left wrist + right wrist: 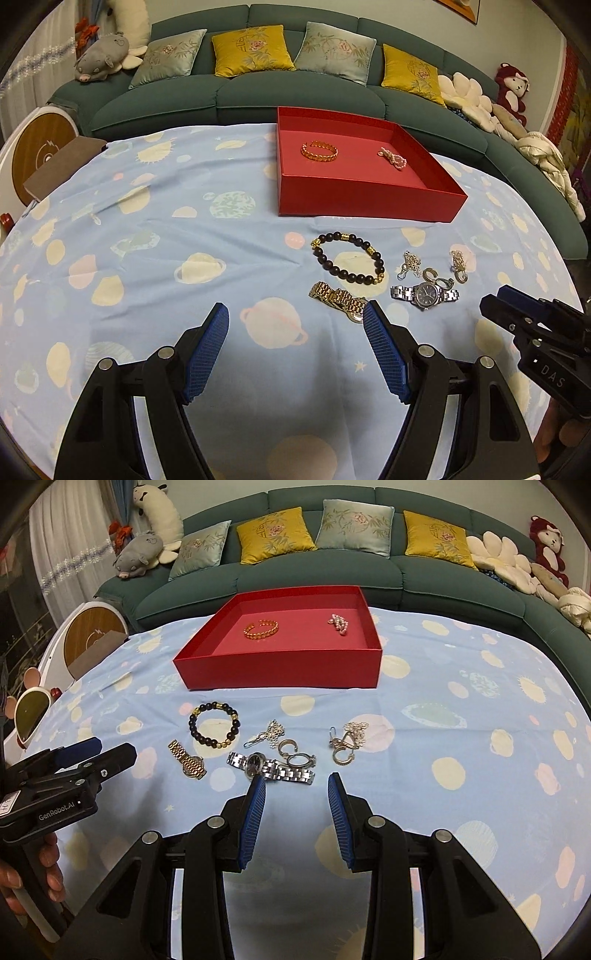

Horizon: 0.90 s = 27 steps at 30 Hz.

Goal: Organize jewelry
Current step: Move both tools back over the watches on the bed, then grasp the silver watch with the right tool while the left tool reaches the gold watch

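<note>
Both claws hover empty over the blue planet-print desk cloth [461,709]: the left claw [295,314] spread wide, the gold link watch [338,299] touching its right tip; the right claw [297,782] narrower, the silver steel watch [271,766] just off its left tip. Looks like the pick-up step, so one watch needs straddling before a squeeze. Beyond lie the dark beaded bracelet [214,723] and silver trinkets [271,734]. Farthest, the red cardboard tray [280,672] already holds a gold bangle [260,629] and pink beads [339,624].
</note>
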Motion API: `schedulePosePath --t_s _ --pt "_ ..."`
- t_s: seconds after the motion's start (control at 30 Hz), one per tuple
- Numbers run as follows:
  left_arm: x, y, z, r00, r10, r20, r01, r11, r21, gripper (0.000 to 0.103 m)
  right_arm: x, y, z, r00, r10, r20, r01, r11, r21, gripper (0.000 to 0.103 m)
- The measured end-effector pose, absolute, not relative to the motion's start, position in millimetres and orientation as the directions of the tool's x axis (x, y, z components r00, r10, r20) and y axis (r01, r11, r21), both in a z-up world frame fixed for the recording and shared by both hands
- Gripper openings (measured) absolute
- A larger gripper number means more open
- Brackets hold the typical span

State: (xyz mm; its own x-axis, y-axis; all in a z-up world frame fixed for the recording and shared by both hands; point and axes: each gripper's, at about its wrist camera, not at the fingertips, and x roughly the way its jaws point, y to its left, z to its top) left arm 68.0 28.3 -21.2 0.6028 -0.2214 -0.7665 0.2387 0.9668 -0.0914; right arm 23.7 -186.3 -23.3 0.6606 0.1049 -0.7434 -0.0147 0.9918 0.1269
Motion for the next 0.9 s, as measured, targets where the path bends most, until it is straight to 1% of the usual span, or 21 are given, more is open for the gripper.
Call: schedulePosePath --t_s 0.2,0.4,0.63,0.8,0.9 --pt "69 30 -23 0.595 -0.213 -0.775 0.225 0.970 -0.093 0.072 40 -169 -29 0.658 0.134 -0.741 -0.091 0.991 0.097 0.034" --pt "68 32 -24 0.590 -0.218 -0.777 0.223 0.969 -0.103 0.072 61 -164 -40 0.626 0.186 -0.758 -0.127 0.982 0.136 0.034" --pt "70 39 -22 0.584 -0.233 -0.778 0.210 0.969 -0.133 0.072 78 -160 -56 0.591 0.181 -0.786 -0.137 0.983 0.124 0.034" --pt "70 36 -24 0.568 -0.249 -0.784 0.223 0.964 -0.144 0.072 76 -154 -58 0.580 0.142 -0.802 -0.138 0.988 0.076 0.034" --pt "71 30 -29 0.550 -0.257 -0.795 0.236 0.961 -0.148 0.072 68 -149 -59 0.571 0.098 -0.815 -0.145 0.989 0.017 0.034"
